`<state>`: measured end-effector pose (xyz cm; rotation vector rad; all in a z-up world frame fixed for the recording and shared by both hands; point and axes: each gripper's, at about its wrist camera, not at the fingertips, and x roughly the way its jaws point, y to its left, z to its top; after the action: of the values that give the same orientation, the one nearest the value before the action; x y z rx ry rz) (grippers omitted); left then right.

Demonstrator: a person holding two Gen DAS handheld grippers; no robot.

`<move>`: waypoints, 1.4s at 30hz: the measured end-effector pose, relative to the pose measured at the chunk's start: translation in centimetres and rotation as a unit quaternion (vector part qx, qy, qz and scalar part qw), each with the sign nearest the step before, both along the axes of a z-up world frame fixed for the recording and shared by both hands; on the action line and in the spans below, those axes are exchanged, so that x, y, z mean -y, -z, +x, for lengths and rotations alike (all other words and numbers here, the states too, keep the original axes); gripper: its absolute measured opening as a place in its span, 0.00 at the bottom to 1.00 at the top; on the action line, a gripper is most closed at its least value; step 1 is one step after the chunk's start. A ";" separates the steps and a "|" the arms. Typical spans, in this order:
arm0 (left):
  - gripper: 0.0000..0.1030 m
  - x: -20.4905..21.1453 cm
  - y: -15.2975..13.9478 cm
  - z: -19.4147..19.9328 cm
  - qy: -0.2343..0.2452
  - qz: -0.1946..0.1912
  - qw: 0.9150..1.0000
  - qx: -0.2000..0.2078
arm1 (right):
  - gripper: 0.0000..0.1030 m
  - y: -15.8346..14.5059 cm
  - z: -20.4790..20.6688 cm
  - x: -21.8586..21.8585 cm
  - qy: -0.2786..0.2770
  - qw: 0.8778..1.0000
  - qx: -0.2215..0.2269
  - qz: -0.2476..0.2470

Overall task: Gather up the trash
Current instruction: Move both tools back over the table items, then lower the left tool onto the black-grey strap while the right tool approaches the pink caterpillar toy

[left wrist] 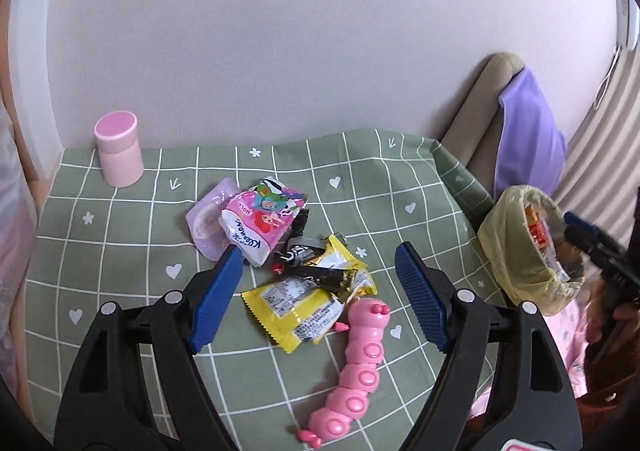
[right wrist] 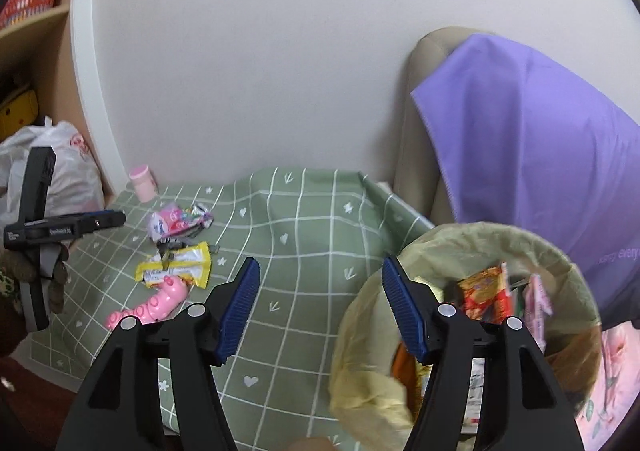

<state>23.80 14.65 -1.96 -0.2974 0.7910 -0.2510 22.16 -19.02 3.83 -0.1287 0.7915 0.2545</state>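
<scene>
A pile of trash lies mid-table: a yellow wrapper (left wrist: 298, 311), a black wrapper (left wrist: 316, 271) and a pink tissue pack (left wrist: 260, 227). My left gripper (left wrist: 320, 255) is open and empty, hovering over the pile. My right gripper (right wrist: 320, 271) is open and empty, at the left rim of the trash bin (right wrist: 568, 271), which has a yellowish bag and wrappers inside. The bin also shows in the left wrist view (left wrist: 504, 247) off the table's right edge. The yellow wrapper shows in the right wrist view (right wrist: 176, 267).
A pink caterpillar toy (left wrist: 356, 367) lies beside the yellow wrapper. A pink cup (left wrist: 118, 151) stands at the back left. A purple pouch (left wrist: 210, 219) lies under the tissue pack. A chair with purple cloth (right wrist: 532, 143) stands behind the bin. The green checked tablecloth (left wrist: 120, 251) covers the table.
</scene>
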 end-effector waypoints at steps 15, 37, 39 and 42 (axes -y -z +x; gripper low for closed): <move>0.75 2.0 5.9 4.9 0.030 0.003 0.995 -0.093 | 0.59 3.9 -1.1 -3.9 -0.013 0.996 -0.043 -0.075; 0.33 -6.8 4.8 -3.1 -0.138 0.016 0.985 -0.099 | 0.58 12.1 4.8 -16.1 -0.169 0.967 -0.189 0.028; 0.40 -7.7 4.9 -3.9 -0.149 0.012 0.984 -0.099 | 0.58 13.0 5.4 -17.7 -0.176 0.965 -0.195 0.012; 0.48 -8.5 4.7 -4.8 -0.152 0.007 0.984 -0.090 | 0.58 15.0 7.0 -19.0 -0.162 0.964 -0.208 -0.030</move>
<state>18.96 23.15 -6.61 -0.4266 0.9118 0.0698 29.14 0.00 -11.14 -0.2685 1.1975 0.5809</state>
